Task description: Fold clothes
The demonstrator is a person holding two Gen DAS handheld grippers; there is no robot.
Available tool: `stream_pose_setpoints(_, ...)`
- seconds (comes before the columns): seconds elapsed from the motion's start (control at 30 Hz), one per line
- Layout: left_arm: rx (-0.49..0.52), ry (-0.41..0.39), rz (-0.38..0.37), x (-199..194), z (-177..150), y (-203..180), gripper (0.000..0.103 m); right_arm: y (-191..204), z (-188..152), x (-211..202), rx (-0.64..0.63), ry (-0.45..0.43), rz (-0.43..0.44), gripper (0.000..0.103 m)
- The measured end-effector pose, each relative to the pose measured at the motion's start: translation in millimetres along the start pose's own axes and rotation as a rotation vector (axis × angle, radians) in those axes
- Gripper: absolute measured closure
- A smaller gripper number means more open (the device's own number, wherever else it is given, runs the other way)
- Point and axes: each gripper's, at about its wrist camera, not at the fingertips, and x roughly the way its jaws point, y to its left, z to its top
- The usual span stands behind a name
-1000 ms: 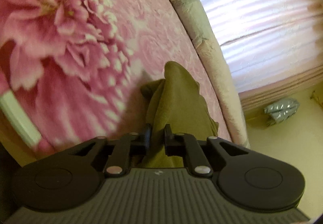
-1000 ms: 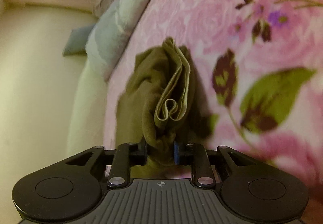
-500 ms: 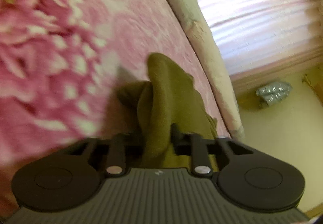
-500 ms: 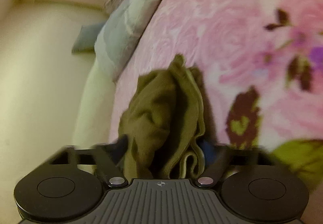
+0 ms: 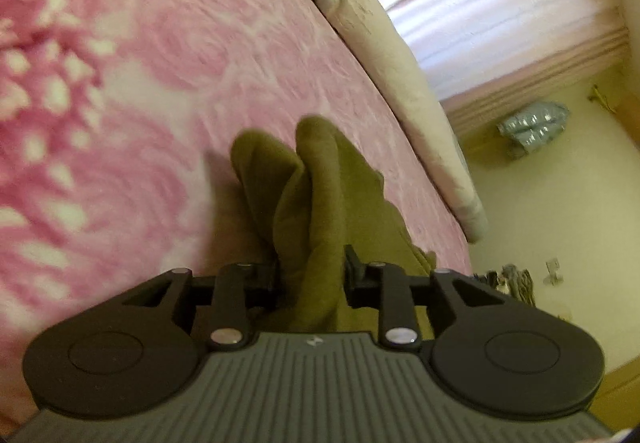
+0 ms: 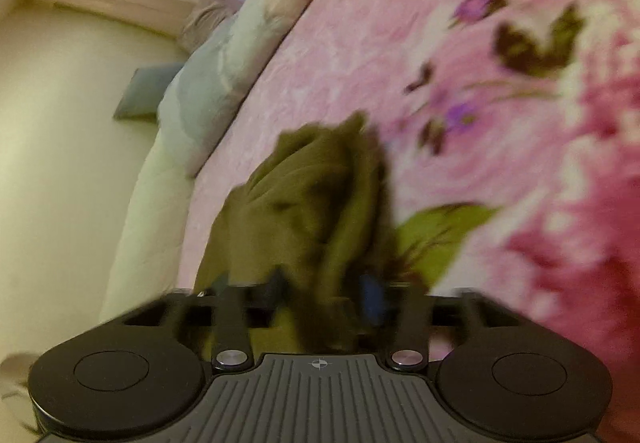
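Olive-green cloth (image 5: 320,203) lies bunched on the pink floral bedspread (image 5: 180,63), a fold of it between the left gripper (image 5: 310,271) jaws, which have just been opening, while in the blurred right view the right gripper (image 6: 324,291) likewise has widening jaws around the cloth.

Pretty open run over the pink floral bedspread (image 5: 168,55) left and far, only the bunched olive garment (image 5: 316,195) sits dead ahead, with the bed's padded edge (image 5: 400,59) walling off the right.
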Motion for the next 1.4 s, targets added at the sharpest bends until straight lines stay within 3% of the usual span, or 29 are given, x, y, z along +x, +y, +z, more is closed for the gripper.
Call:
stream_pose_setpoints(0.13, 0.057, -0.05, 0.022, -15.4, 18.9, -8.8, 0.072, 7.5, 28.6, -12.7, -0.078, -0.058, 0.015, 0.043)
stream_pose_setpoints(0.27, 0.099, -0.023, 0.038, -3.1, 34.1, -15.4, 0.063, 19.3, 60.8, -2.3, -0.158, -0.056, 0.03, 0.043)
stream_pose_setpoints(0.37, 0.115, 0.015, 0.056, 13.9, 40.9, -16.7, 0.063, 20.8, 71.3, 10.5, -0.135, -0.052, 0.06, 0.043)
stream_pose_setpoints(0.43, 0.116, 0.009, 0.046, 13.3, 39.1, -13.9, 0.074, 12.0, 72.8, 11.8, -0.086, -0.046, 0.057, 0.043)
stream_pose_setpoints(0.47, 0.114, 0.0, 0.037, 10.4, 36.7, -11.8, 0.086, 6.2, 71.8, 12.8, -0.053, -0.039, 0.061, 0.043)
stream_pose_setpoints(0.5, 0.112, -0.01, 0.027, 7.5, 34.4, -9.6, 0.092, -0.6, 69.4, 16.1, -0.014, -0.023, 0.074, 0.043)
stream_pose_setpoints(0.6, 0.106, -0.042, 0.002, -1.4, 27.3, -3.2, 0.095, -12.4, 57.7, 34.1, 0.036, 0.042, 0.083, 0.043)
stream_pose_setpoints(0.67, 0.097, -0.079, 0.001, -9.4, 21.4, 0.3, 0.095, -10.4, 50.4, 45.7, -0.005, 0.048, 0.064, 0.08)
stream_pose_setpoints(0.7, 0.091, -0.101, 0.0, -15.0, 18.2, 2.1, 0.095, -6.9, 49.0, 51.1, -0.031, 0.039, 0.053, 0.082)
stream_pose_setpoints(0.83, 0.08, -0.161, 0.054, -24.6, 9.2, 7.9, 0.094, 16.7, 54.5, 67.3, -0.137, 0.036, 0.028, 0.082)
stream_pose_setpoints(0.9, 0.042, -0.149, 0.075, -19.1, 8.2, 12.5, 0.082, 20.7, 57.2, 71.6, -0.162, 0.055, 0.003, 0.081)
stream_pose_setpoints(0.97, 0.017, -0.146, 0.063, -18.7, 13.2, 14.0, 0.079, 20.0, 59.9, 71.9, -0.17, 0.074, -0.026, 0.063)
stream_pose_setpoints(1.0, 0.008, -0.148, 0.051, -19.7, 16.9, 14.1, 0.073, 18.6, 61.9, 66.5, -0.168, 0.061, -0.03, 0.048)
stream_pose_setpoints(1.03, -0.001, -0.15, 0.038, -20.7, 20.5, 14.2, 0.071, 18.8, 64.0, 60.5, -0.174, 0.038, -0.029, 0.045)
stream_pose_setpoints(1.1, -0.013, -0.152, 0.021, -22.1, 28.0, 14.2, 0.07, 19.8, 69.8, 49.2, -0.184, -0.002, -0.021, 0.045)
stream_pose_setpoints(1.17, 0.014, -0.162, 0.062, -23.4, 33.6, 8.5, 0.071, 25.1, 81.8, 46.4, -0.189, -0.006, 0.011, 0.045)
stream_pose_setpoints(1.27, 0.088, -0.242, 0.129, -32.5, 36.2, -11.9, 0.072, 38.3, 100.1, 64.6, -0.205, 0.06, 0.048, 0.045)
stream_pose_setpoints(1.33, 0.144, -0.261, 0.119, -34.9, 33.7, -29.8, 0.072, 39.5, 107.4, 78.0, -0.175, 0.113, 0.063, 0.046)
stream_pose_setpoints(1.37, 0.171, -0.257, 0.107, -33.9, 31.9, -38.1, 0.072, 38.7, 110.8, 84.6, -0.153, 0.138, 0.073, 0.049)
stream_pose_setpoints(1.4, 0.19, -0.239, 0.095, -29.7, 30.6, -44.1, 0.072, 36.5, 113.9, 90.8, -0.126, 0.162, 0.091, 0.061)
